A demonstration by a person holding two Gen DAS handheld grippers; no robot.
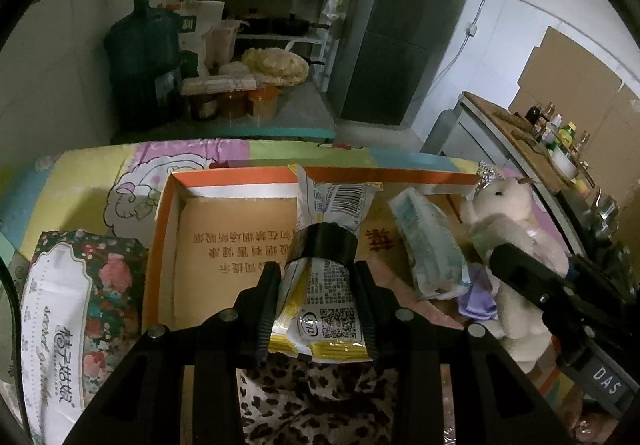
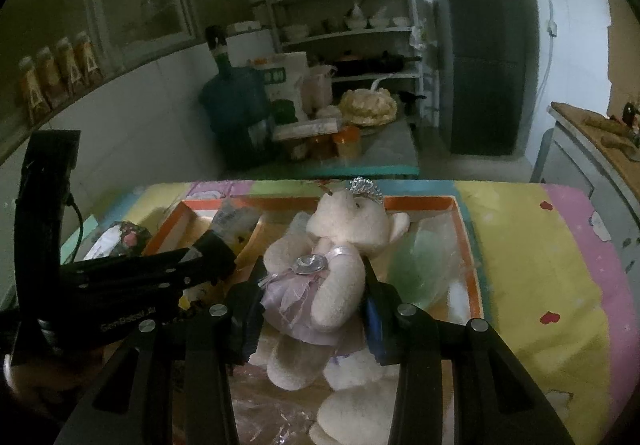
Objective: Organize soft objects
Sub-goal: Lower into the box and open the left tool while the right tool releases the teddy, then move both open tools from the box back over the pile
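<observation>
My left gripper is shut on a white and yellow snack packet and holds it over the near edge of an orange-rimmed cardboard box. My right gripper is shut on a white teddy bear with a crown and a lilac dress, held above the right half of the same box. The bear and the right gripper also show at the right of the left wrist view. A pale blue soft pack lies in the box between the two.
A floral tissue pack lies left of the box on the colourful sheet. A leopard-print cloth lies under my left gripper. A clear plastic bag sits in the box's right end. A table with jars and a water jug stands behind.
</observation>
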